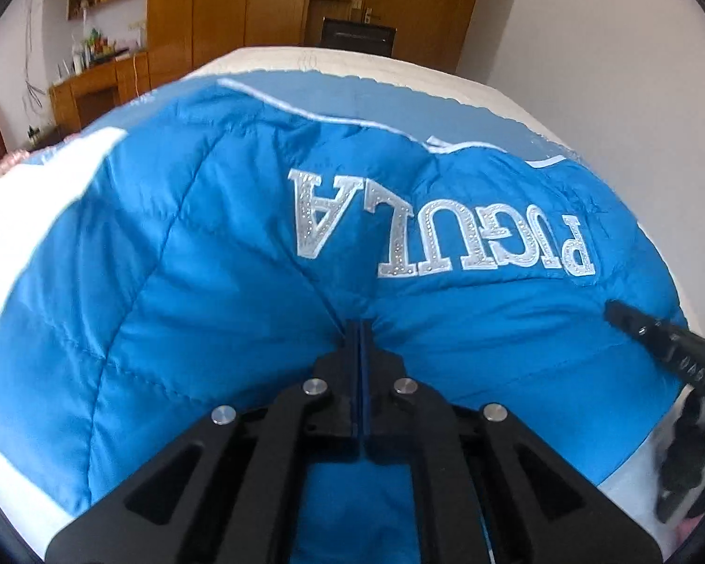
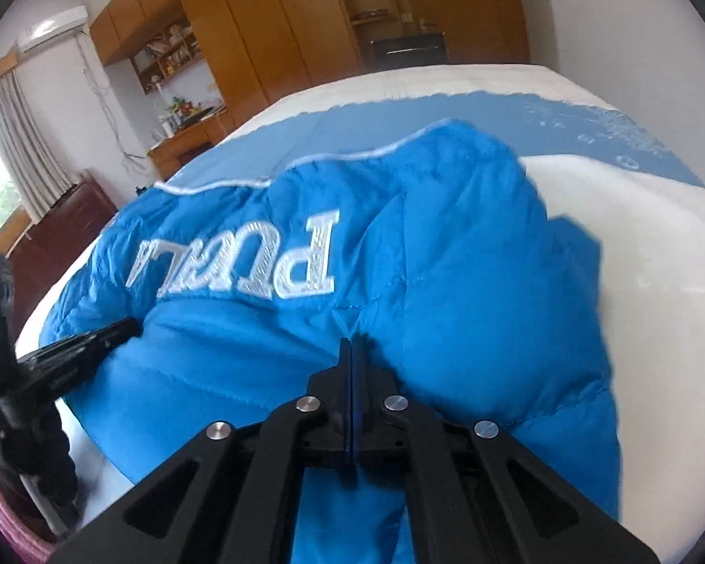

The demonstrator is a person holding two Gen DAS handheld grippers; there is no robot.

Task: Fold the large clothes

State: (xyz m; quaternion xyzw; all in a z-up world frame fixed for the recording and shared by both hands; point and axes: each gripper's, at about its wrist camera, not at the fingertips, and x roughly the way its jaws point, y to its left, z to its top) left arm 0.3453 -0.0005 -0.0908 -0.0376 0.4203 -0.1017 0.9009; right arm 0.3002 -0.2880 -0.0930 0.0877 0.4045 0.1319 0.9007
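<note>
Left wrist view shows the left tool [image 1: 362,329] pinched shut on the blue jacket [image 1: 211,282], which fills mid-frame across the bed [image 1: 446,75]. The right tool [image 2: 352,345] likewise clamps a fabric fold, probably the hem. Lift both evenly, keeping the fabric taut.

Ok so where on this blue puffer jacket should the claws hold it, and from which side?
Probably along the near hem, coming in low from the near edge of the bed, as both do now. The blue puffer jacket lies spread with its lettering upside down to the cameras, so its top points away. The left claw and right claw are each shut on a pinched fold there.
</note>
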